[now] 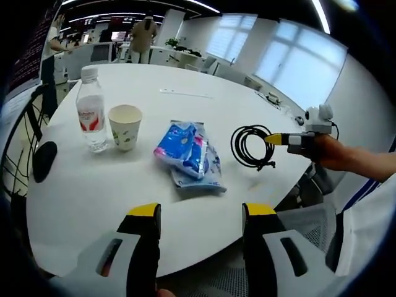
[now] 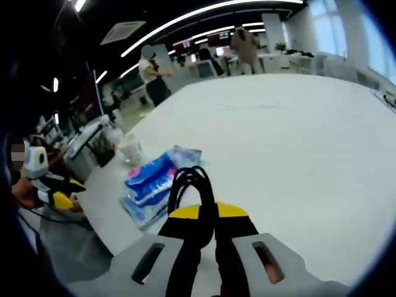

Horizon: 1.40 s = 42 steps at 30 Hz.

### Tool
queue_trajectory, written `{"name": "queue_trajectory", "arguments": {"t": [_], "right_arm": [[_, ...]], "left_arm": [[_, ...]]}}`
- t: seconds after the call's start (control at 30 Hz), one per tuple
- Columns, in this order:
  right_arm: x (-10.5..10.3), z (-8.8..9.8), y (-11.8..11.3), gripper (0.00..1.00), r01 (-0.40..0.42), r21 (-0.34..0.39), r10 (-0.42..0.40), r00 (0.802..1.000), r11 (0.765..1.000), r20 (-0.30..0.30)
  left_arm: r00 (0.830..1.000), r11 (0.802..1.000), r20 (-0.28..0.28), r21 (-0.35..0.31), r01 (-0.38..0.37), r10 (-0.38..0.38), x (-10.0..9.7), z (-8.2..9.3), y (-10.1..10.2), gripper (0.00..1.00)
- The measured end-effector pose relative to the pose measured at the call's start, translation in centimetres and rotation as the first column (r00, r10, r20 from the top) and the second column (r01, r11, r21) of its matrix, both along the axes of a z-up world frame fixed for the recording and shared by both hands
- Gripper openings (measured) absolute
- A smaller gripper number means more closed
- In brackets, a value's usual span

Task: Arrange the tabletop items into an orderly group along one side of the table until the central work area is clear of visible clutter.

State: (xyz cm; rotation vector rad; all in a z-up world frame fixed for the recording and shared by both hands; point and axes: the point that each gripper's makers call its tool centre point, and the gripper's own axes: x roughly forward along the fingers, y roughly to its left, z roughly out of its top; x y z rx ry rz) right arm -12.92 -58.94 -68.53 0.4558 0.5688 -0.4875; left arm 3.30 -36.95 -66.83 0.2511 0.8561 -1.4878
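Observation:
On the round white table point(image 1: 93, 185) stand a clear water bottle point(image 1: 91, 111) with a red label and a paper cup point(image 1: 125, 127) beside it. Blue tissue packs point(image 1: 189, 154) lie at the middle. A black coiled cable point(image 1: 250, 146) rests to their right, and my right gripper point(image 1: 271, 139) is shut on its edge, held by a hand. My left gripper point(image 1: 201, 213) is open over the near table edge, nothing between its jaws. In the right gripper view, the right gripper point(image 2: 208, 213) pinches the cable point(image 2: 189, 182), with the tissue packs point(image 2: 151, 179), the cup point(image 2: 132, 148) and the left gripper point(image 2: 67, 192) beyond.
A thin white strip point(image 1: 185, 93) lies on the far part of the table. A black chair point(image 1: 37, 148) stands at the left edge. People point(image 2: 154, 74) stand among desks in the background. The table's far half point(image 2: 297, 136) is bare.

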Motion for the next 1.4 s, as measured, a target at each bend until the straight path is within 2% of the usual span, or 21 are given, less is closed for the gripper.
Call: {"name": "queue_trajectory", "arguments": {"t": [0.33, 0.67, 0.93, 1.4], "right_arm": [[-0.3, -1.6, -0.4, 0.04, 0.034, 0.04, -0.034, 0.999, 0.999, -0.006], [-0.5, -3.8, -0.6, 0.04, 0.041, 0.066, -0.039, 0.998, 0.997, -0.039], [-0.8, -5.5, -0.9, 0.04, -0.011, 0.021, 0.013, 0.993, 1.0, -0.116], [-1.3, -7.7, -1.3, 0.05, -0.052, 0.01, 0.053, 0.981, 0.999, -0.188]], "left_arm": [[1.0, 1.0, -0.003, 0.014, -0.006, 0.006, -0.3, -0.1, 0.3, 0.52], [1.0, 0.999, 0.002, 0.03, -0.029, 0.029, -0.3, 0.0, 0.9, 0.52], [0.999, 0.998, 0.007, 0.05, -0.037, 0.037, -0.5, -0.3, 1.3, 0.52], [0.999, 0.997, 0.015, 0.066, -0.033, 0.032, -0.8, -0.2, 0.8, 0.52]]}}
